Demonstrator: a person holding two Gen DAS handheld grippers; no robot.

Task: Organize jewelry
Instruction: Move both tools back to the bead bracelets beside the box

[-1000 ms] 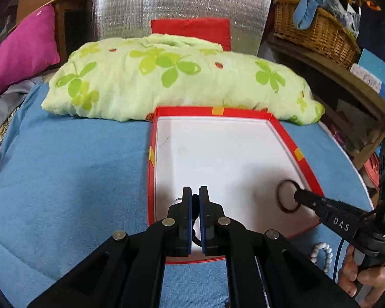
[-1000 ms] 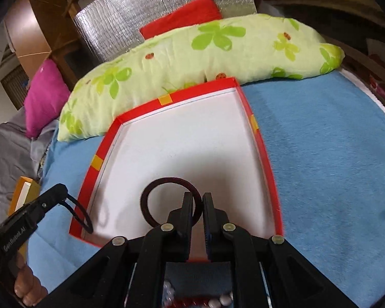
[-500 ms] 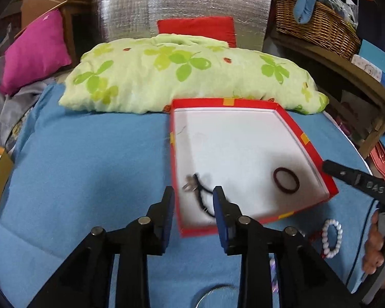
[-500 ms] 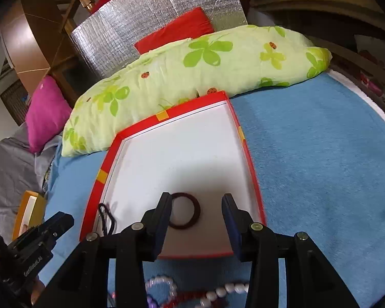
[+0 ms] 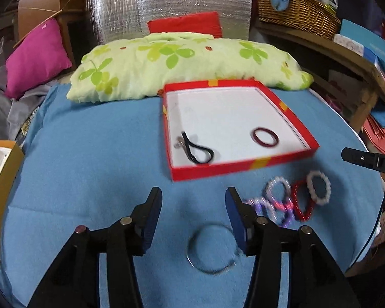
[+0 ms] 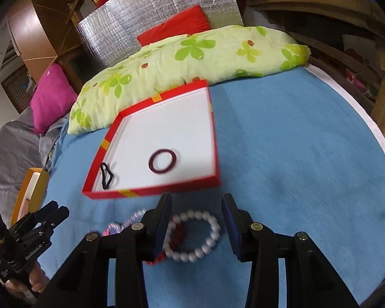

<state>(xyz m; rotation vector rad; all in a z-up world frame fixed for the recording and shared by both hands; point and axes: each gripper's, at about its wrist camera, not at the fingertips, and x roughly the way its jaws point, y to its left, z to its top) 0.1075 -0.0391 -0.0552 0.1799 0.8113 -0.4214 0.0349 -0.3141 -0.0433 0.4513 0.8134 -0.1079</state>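
A red box with a white inside [image 5: 241, 167] [image 6: 151, 192] lies on the blue cloth. In it lie a black cord [image 5: 199, 150] [image 6: 107, 175] at the left and a dark red ring [image 5: 265, 136] [image 6: 163, 161] at the right. My left gripper [image 5: 192, 200] is open and empty above a silver bangle [image 5: 211, 247]. My right gripper [image 6: 196, 206] is open and empty over a white bead bracelet [image 6: 195, 233] [image 5: 318, 187]. A red bracelet [image 5: 301, 201] [image 6: 177, 233] and purple-pink bead bracelets [image 5: 274, 202] [image 6: 120, 224] lie beside it.
A green flowered pillow [image 5: 182, 64] lies behind the box. A pink cushion [image 5: 36, 56] is at the far left. An orange box [image 5: 0, 159] [image 6: 32, 192] sits at the cloth's left edge. A wooden shelf with a wicker basket [image 5: 297, 10] stands at the right.
Both grippers opened, let go of the black cord and the dark red ring in the box, then pulled back toward me. Loose bracelets now show under them.
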